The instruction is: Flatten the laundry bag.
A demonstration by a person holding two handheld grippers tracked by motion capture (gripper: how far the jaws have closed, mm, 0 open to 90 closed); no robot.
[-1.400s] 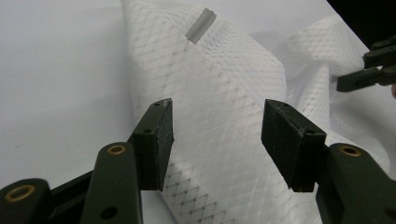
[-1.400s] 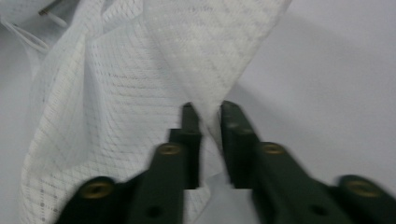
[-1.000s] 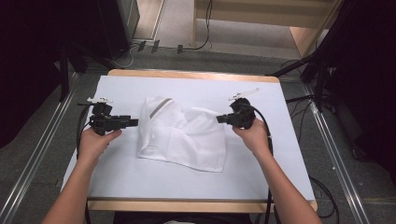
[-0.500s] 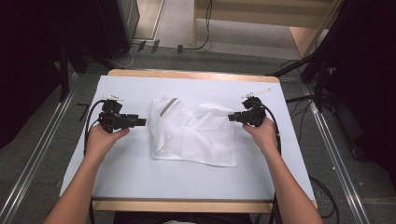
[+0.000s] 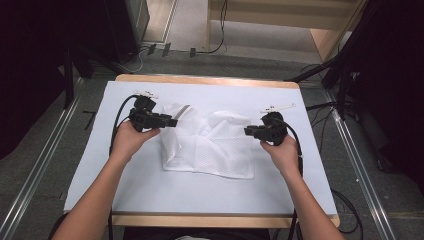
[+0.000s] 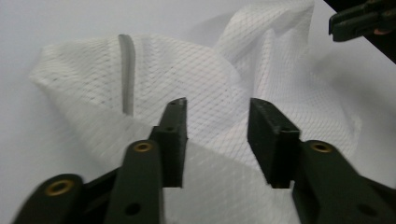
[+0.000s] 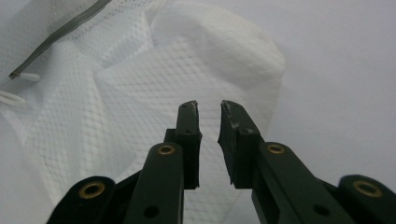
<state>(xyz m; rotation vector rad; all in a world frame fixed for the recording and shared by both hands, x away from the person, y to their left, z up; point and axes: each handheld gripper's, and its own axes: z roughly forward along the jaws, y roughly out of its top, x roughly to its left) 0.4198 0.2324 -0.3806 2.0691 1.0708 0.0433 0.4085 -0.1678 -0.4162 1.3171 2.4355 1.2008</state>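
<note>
We judge the grasp step underway: white mesh bag (image 5: 207, 145) lies mid-mat (image 5: 90, 165). Left gripper (image 5: 170, 121) at its left edge and right gripper (image 5: 248, 131) at its right edge are both unclenched, jaws just been closing, grasping nothing. Next: pinch the 2 edges.

White mesh bag (image 5: 207, 145) between left claw (image 5: 172, 122), right claw (image 5: 247, 131)

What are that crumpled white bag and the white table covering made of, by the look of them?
White mesh bag: thin netted fabric, probably synthetic; the weave shows tiny holes, and a grey zipper strip runs along it. White table covering: smooth and matte, perhaps paper or plastic sheet.
</note>
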